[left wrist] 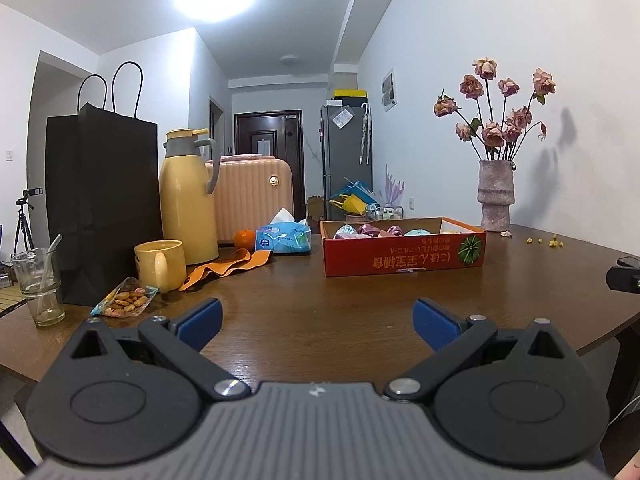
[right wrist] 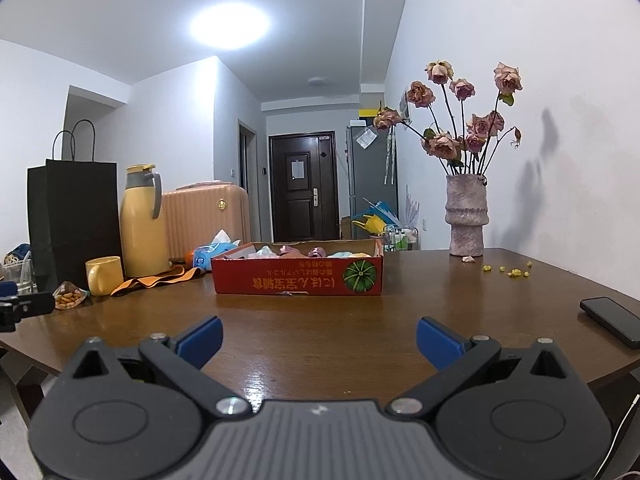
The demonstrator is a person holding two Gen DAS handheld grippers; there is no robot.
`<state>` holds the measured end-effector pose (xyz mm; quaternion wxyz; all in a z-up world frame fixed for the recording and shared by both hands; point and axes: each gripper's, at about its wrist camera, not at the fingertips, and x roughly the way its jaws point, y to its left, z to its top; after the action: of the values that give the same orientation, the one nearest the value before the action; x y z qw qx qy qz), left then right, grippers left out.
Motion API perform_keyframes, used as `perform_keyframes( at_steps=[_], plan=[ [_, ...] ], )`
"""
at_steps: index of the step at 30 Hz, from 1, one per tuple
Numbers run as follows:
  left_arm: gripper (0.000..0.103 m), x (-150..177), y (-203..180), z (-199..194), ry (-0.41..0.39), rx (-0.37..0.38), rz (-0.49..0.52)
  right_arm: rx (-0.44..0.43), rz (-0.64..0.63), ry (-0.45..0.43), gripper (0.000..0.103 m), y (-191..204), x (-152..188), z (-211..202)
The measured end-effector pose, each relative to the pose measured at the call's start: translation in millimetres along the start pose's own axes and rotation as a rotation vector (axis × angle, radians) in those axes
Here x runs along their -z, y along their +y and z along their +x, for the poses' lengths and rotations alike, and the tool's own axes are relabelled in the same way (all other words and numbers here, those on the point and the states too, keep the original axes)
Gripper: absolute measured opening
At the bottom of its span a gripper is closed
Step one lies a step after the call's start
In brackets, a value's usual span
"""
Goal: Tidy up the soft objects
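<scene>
Beyond each gaping gripper [left wrist: 318, 320] [right wrist: 319, 338], soft objects [left wrist: 380, 231] fill the red box [right wrist: 298, 278].

The right gripper [right wrist: 319, 340], jaws wide apart, hovers over the table [right wrist: 400, 320] before the red box [right wrist: 298, 280].

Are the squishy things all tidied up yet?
Some soft pastel things already sit in the red box. Nothing is in hand: the left tongs and right tongs are both open and empty above the table. The orange cloth by the yellow mug may be left.
</scene>
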<state>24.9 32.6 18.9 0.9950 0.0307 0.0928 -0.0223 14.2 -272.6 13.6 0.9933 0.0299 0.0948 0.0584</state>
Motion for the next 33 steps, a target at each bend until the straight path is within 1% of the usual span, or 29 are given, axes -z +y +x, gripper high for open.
perform_keyframes(
  at_steps=[11, 20, 33],
  plan=[
    [0.103, 0.3, -1.2, -1.2, -0.001, 0.010, -0.001, 0.007, 0.007, -0.007, 0.103, -0.2, 0.5, -0.1],
    [0.103, 0.5, -0.9, -1.0, 0.000, 0.010, 0.001, -0.006, 0.030, -0.010, 0.103, -2.4, 0.4, -0.2],
    [0.103, -0.9, 0.7, -1.9, -0.002, 0.020, -0.006, -0.015, 0.008, 0.001, 0.103, 0.9, 3.3, 1.6]
  ],
)
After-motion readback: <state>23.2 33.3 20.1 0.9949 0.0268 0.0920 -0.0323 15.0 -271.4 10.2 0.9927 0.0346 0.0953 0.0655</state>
